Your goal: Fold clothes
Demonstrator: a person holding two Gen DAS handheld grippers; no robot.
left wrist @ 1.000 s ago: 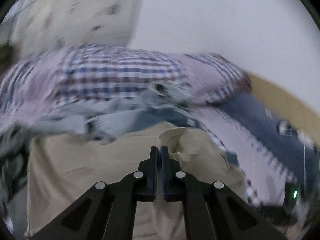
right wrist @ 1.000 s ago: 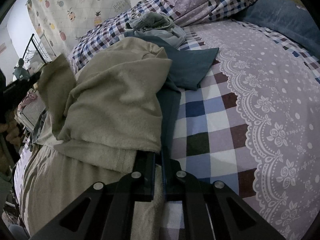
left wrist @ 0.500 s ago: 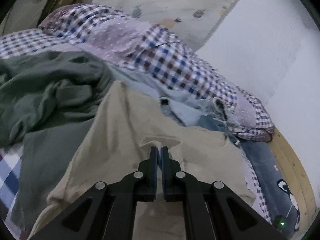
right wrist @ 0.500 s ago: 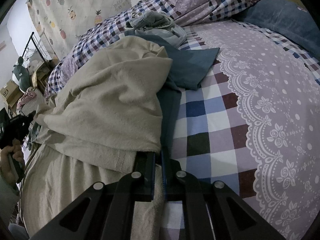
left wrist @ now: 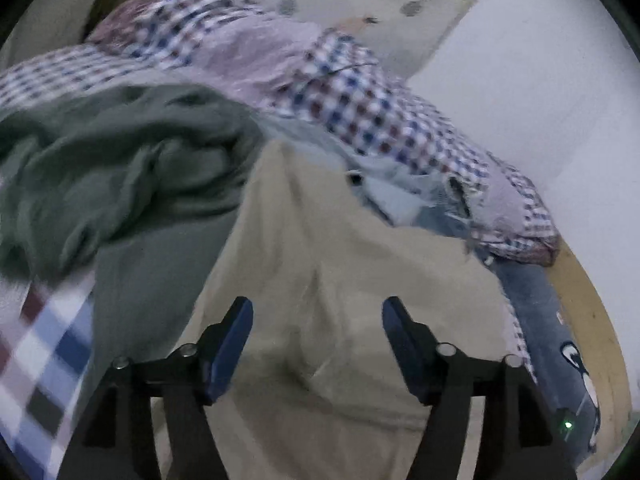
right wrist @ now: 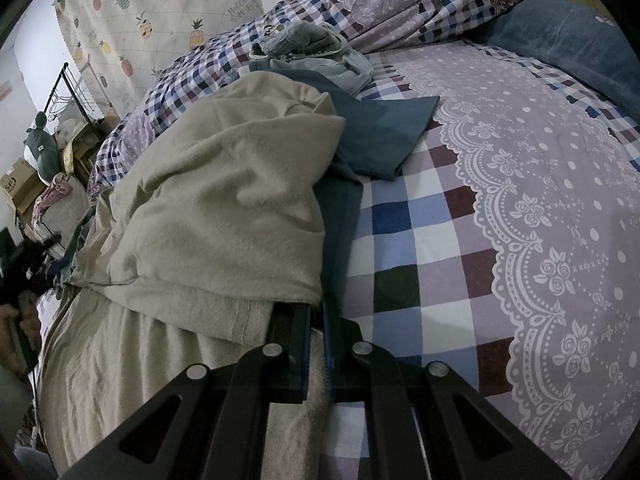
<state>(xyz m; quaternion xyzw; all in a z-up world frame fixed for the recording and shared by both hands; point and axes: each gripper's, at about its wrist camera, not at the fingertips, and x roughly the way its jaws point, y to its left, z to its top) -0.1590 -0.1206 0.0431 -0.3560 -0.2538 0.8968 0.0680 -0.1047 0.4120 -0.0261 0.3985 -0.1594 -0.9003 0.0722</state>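
Note:
A beige garment (left wrist: 340,280) lies spread on the bed, bunched in thick folds in the right wrist view (right wrist: 224,208). My left gripper (left wrist: 316,316) hangs just over it, jaws wide apart, nothing between them. My right gripper (right wrist: 316,312) is shut on the beige garment's edge near the bed's front. A dark teal garment (right wrist: 380,136) lies under and beside the beige one. A crumpled green garment (left wrist: 120,168) sits to the left, and a light blue-grey garment (right wrist: 316,52) lies behind.
The bed carries a checked and lilac lace-print cover (right wrist: 520,200), with a rolled checked quilt (left wrist: 360,108) along the wall. A blue blanket (right wrist: 572,44) lies at the far right. A clothes rack and boxes (right wrist: 48,140) stand off the bed's left side.
My left gripper has opened and let go of the beige fabric it pinched, which has dropped flat. The right gripper has stayed put, still clamped on the garment.

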